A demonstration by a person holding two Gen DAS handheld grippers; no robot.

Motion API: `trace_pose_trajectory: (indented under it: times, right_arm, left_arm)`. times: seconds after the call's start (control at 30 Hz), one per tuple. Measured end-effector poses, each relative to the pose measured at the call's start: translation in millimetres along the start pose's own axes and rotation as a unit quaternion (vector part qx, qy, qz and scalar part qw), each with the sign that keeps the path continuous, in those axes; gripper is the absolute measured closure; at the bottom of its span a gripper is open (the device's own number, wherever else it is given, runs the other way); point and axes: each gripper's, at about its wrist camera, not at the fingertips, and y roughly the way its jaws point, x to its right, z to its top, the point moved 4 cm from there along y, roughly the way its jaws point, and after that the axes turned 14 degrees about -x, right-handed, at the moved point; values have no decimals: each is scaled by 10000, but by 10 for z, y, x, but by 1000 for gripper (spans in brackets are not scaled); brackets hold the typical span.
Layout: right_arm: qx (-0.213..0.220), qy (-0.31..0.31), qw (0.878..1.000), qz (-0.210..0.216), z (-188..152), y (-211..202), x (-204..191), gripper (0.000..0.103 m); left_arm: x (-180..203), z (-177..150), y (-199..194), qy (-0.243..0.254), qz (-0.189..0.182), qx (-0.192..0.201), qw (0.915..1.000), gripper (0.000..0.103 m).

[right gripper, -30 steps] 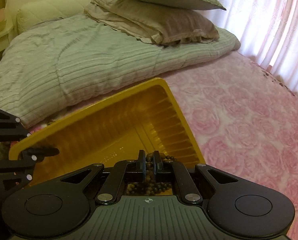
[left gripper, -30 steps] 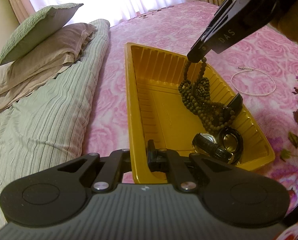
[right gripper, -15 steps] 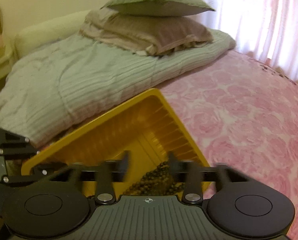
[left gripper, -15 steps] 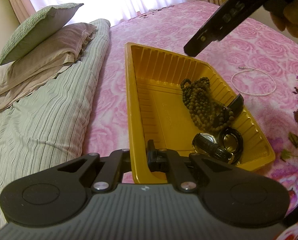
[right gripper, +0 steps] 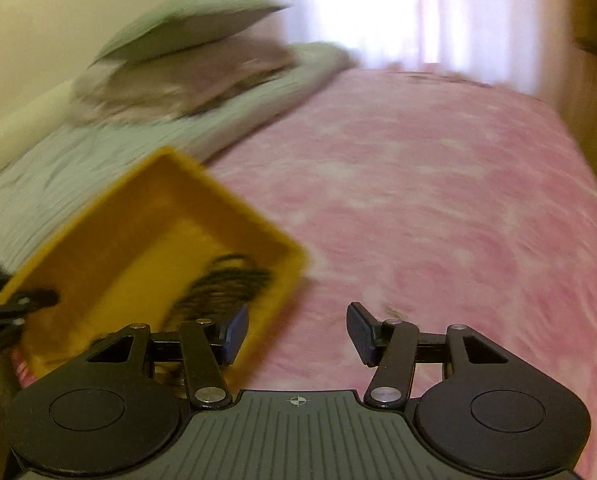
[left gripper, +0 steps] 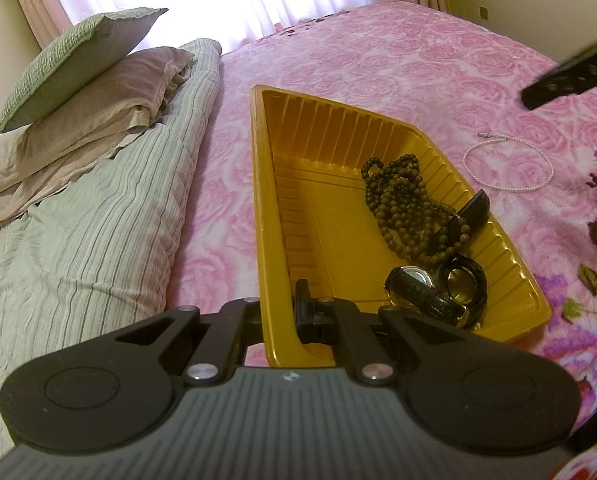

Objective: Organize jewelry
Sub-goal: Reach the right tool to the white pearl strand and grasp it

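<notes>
A yellow plastic tray [left gripper: 260,200] lies on the pink rose bedspread [left gripper: 378,60]. My left gripper [left gripper: 281,309] is shut on the tray's near wall, one finger inside and one outside. In the tray lie a dark bead necklace [left gripper: 398,200], a black-strapped watch [left gripper: 430,292] and a small black piece [left gripper: 474,210]. A thin pearl necklace [left gripper: 506,160] rests on the bedspread to the right of the tray. My right gripper [right gripper: 296,336] hangs open over the bedspread beside the tray [right gripper: 170,168], with nothing between its fingers. One of its fingers [left gripper: 566,80] shows at the right edge of the left wrist view.
A striped green quilt [left gripper: 78,220] runs along the tray's left side, with two stacked pillows [left gripper: 78,60] at its far end. Curtains and a bright window stand behind the bed. The right wrist view is blurred by motion.
My right gripper let go of the bead necklace, which dropped into the tray, then opened and swung right, away from the tray. My left gripper has kept still on the tray.
</notes>
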Motion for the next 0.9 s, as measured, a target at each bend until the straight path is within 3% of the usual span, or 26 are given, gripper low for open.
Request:
trace_pose_trajectory:
  times: [0.2, 0.4, 0.73, 0.9]
  right_arm:
    - [220, 1165, 9924, -329, -498, -153, 573, 48]
    - [92, 1909, 9804, -470, -902, -140, 859, 48]
    - [18, 1552, 9869, -445, -922, 69, 801, 49]
    - [-74, 1331, 9905, -342, -720, 297, 801, 67]
  left_arm:
    - [7, 4, -7, 8, 15, 1, 10000, 98]
    - [25, 2, -19, 30, 31, 1, 10000, 98]
    - [41, 9, -18, 64, 52, -21, 10000, 98]
    - [44, 10, -18, 65, 53, -22, 10000, 98]
